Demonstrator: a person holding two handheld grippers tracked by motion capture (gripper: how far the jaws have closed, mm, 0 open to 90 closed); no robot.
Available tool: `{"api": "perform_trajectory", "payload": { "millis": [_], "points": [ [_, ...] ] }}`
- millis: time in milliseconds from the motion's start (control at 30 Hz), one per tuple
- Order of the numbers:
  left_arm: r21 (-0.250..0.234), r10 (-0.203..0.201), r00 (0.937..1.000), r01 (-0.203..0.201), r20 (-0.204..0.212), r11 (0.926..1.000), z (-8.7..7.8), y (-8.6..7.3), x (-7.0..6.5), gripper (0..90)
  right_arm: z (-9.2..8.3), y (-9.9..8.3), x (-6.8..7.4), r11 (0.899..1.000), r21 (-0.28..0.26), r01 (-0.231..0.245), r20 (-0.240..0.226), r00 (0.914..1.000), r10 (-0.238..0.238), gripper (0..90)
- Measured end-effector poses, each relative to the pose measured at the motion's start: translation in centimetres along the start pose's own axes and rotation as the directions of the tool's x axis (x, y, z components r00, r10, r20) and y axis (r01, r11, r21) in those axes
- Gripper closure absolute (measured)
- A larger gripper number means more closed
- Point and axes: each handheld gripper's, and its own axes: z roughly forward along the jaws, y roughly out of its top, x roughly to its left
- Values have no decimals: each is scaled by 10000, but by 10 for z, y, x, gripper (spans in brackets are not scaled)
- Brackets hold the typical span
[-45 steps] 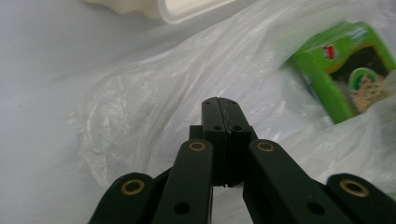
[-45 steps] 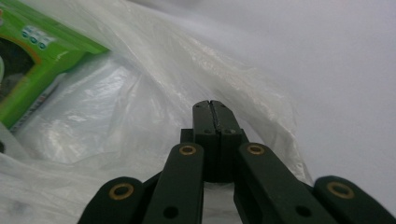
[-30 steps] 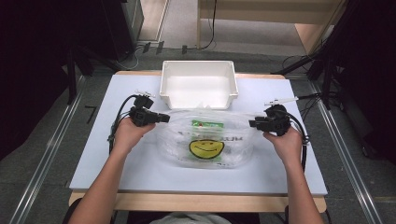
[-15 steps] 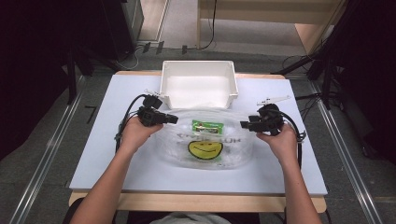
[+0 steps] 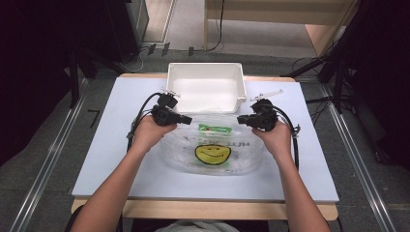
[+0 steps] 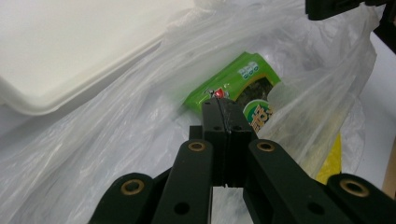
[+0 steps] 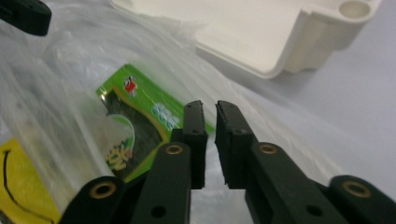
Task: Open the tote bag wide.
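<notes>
Left tongs (image 5: 186,119) pressed together, right tongs (image 5: 240,121) just closing, a thin gap left, nothing seen between them. Both at the clear plastic bag (image 5: 212,152) on the counter (image 5: 96,140), before a white tray (image 5: 205,87). Green packet (image 5: 214,128) inside the bag.

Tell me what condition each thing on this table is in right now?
Plastic bag: lying on the table, crumpled, clear, smiley print up.
Green packet: lying inside the bag.
White tray: empty, upright.
Left gripper: jaws shut.
Right gripper: jaws nearly shut, slim gap, nothing visibly pinched.
</notes>
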Motion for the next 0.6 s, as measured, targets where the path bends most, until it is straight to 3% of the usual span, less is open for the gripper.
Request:
{"api": "perform_trajectory", "payload": {
  "millis": [333,533,600],
  "points": [
    [261,25,10000,-24,-44,9997,18,4,0,900,34,34,-2,9997,-157,186,427,9989,-179,900],
    [349,-140,9998,134,171,9993,24,-2,3,900,54,37,-6,9998,44,184,536,9984,-186,900],
    [397,-131,9998,124,176,9991,26,-6,3,900,65,32,-11,9991,418,-29,284,9996,17,900]
  ]
}}
